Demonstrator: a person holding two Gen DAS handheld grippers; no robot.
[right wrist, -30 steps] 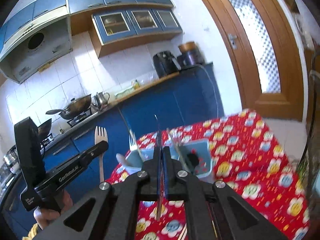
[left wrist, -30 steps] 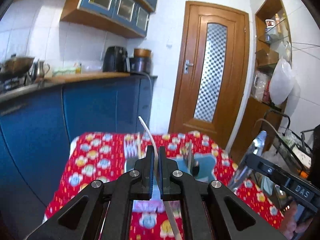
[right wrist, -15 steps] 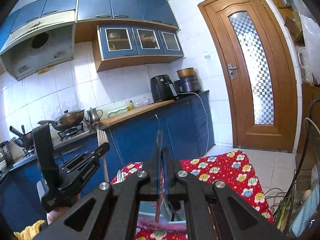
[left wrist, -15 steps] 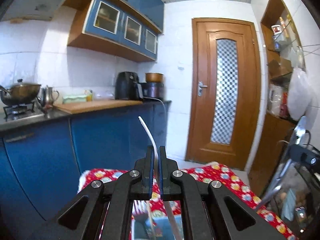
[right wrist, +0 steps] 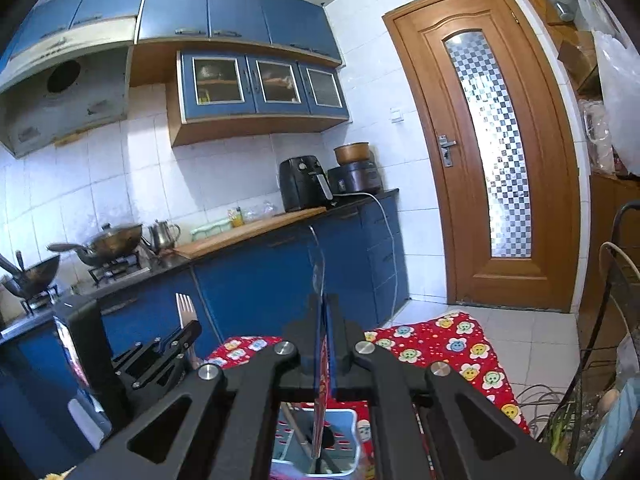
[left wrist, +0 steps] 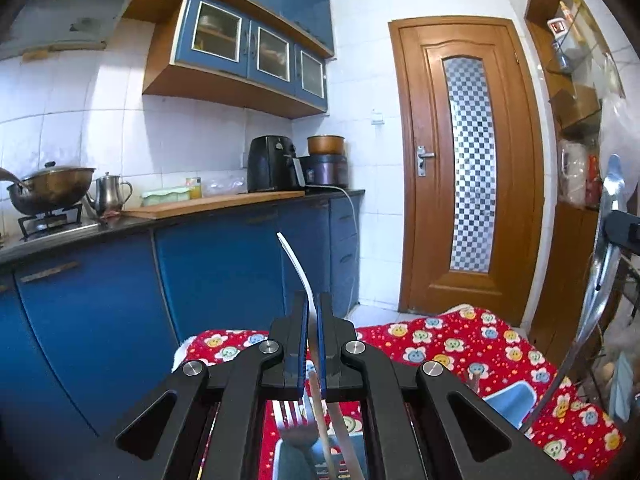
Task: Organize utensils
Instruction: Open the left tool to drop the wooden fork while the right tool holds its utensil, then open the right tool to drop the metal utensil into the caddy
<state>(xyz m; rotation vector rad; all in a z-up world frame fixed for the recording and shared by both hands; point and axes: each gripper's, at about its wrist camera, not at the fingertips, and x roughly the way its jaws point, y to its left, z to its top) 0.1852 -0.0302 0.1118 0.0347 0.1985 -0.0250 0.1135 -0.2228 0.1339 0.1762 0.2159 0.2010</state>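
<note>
My left gripper (left wrist: 311, 300) is shut on a steel fork (left wrist: 295, 258) that stands upright, tines up; it also shows at the left of the right wrist view (right wrist: 185, 314). My right gripper (right wrist: 323, 304) is shut on a table knife (right wrist: 319, 276), blade up; it shows at the right edge of the left wrist view (left wrist: 600, 276). Both are held above a light blue utensil holder (right wrist: 352, 420) on the red flowered tablecloth (left wrist: 460, 344). The holder has a fork (left wrist: 292, 424) and other utensils standing in it.
Blue kitchen cabinets (left wrist: 224, 272) with a worktop run close behind the table. A wooden door (left wrist: 468, 168) is at the back right. A wire rack (right wrist: 616, 320) stands at the right. A wok (right wrist: 108, 240) and kettle sit on the stove.
Both grippers have risen and tilted up with their utensils. The table and holder have dropped to the bottom of both views.
</note>
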